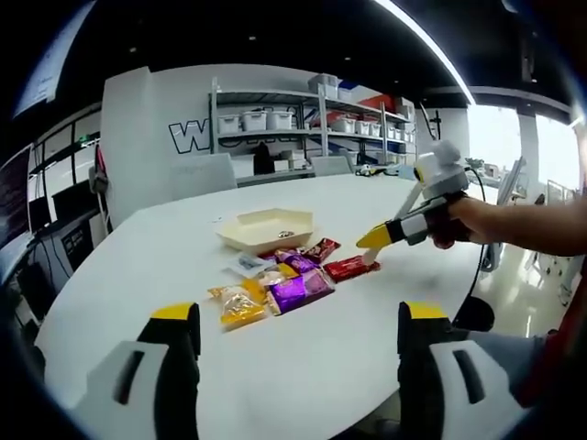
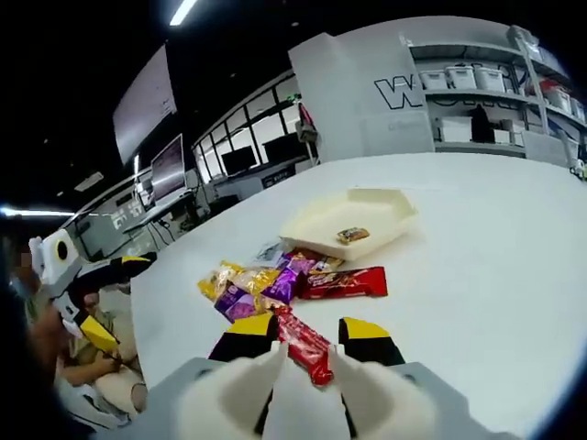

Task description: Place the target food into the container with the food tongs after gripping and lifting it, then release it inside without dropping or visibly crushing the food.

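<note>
Red foil-wrapped snack bar (image 2: pixel 305 347) lies flat on the round white table (image 2: pixel 477 275), low in the right gripper view, between the spread yellow-tipped jaws of the right gripper (image 2: pixel 301 362), which stand either side without clamping it. Just above sits a heap of purple, gold and red wrapped snacks (image 2: pixel 275 280), then the cream hexagonal tray (image 2: pixel 348 220), one small piece already inside. Left gripper (image 1: pixel 293 353) hangs open, empty. Risks: slick foil sliding from the tongs, or too hard a squeeze crushing it.

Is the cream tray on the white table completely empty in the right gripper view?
No. The cream tray already holds one small wrapped snack lying on its floor.
</note>
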The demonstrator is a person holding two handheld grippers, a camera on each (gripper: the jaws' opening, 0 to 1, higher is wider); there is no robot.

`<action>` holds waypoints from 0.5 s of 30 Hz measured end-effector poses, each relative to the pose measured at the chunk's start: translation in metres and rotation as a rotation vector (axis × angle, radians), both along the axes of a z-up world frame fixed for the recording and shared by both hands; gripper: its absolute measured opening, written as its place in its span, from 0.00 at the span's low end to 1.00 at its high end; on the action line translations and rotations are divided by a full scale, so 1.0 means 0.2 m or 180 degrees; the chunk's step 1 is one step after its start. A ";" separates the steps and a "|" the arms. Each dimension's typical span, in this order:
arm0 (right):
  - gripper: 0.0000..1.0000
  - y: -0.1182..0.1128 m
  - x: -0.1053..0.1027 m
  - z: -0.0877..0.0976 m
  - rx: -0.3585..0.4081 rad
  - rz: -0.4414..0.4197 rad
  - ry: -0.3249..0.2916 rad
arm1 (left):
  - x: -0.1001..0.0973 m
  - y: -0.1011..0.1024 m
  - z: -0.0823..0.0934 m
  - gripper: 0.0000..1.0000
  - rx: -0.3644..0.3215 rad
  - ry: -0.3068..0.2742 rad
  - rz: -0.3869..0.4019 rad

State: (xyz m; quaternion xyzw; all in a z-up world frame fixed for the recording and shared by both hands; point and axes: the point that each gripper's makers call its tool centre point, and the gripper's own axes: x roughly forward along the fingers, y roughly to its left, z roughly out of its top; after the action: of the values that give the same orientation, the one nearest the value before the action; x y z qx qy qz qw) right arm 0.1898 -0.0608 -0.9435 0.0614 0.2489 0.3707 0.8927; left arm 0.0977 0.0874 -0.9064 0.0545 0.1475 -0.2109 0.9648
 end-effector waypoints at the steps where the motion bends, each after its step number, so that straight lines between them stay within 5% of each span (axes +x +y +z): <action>1: 0.21 0.01 -0.02 0.00 0.0012 0.0016 -0.0007 | 0.00 0.00 0.01 0.87 -0.0004 -0.0008 0.0005; 15: 0.21 0.08 0.01 0.08 -0.0127 0.0177 -0.0239 | -0.01 0.00 0.03 0.87 -0.0038 -0.0048 0.0015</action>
State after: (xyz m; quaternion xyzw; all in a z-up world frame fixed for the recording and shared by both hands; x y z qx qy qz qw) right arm 0.1920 -0.0451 -0.9272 0.0226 0.2242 0.3923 0.8918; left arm 0.0963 0.0877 -0.9004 0.0501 0.1391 -0.2092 0.9666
